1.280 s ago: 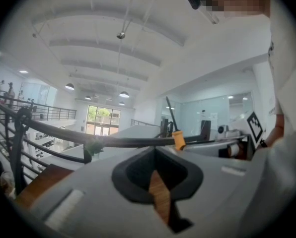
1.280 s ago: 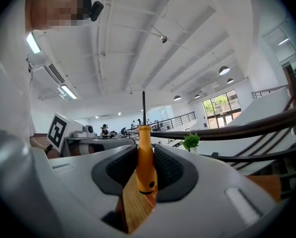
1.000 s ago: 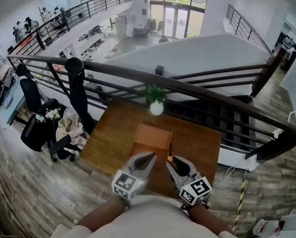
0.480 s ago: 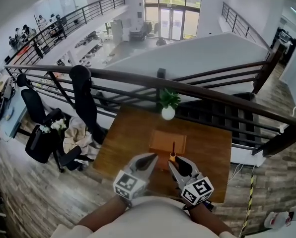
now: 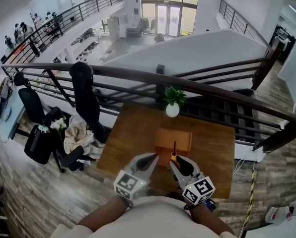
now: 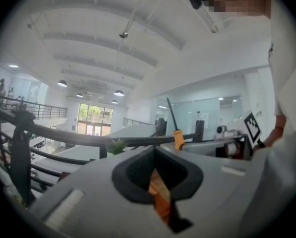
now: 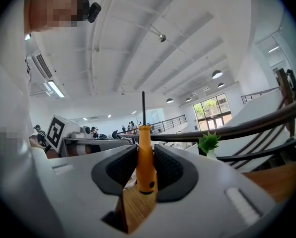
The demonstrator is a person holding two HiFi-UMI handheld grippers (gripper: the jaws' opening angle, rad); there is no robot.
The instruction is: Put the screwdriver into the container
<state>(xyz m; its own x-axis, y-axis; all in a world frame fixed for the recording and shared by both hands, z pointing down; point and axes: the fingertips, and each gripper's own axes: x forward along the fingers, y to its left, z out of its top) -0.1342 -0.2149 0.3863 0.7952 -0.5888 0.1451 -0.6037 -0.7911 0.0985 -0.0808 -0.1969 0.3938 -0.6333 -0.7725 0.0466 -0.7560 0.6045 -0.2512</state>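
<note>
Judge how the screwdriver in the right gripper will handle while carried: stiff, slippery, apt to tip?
Probably stiff: the screwdriver stands straight, thin shaft up, between the right gripper's pads. Its smooth orange handle could slip or pivot if the grip loosens. Likely light, being slim; laid on the table, the round handle may roll.

The container (image 5: pixel 173 142) sits on the table (image 5: pixel 130 138), plant (image 5: pixel 173 103) behind.
</note>
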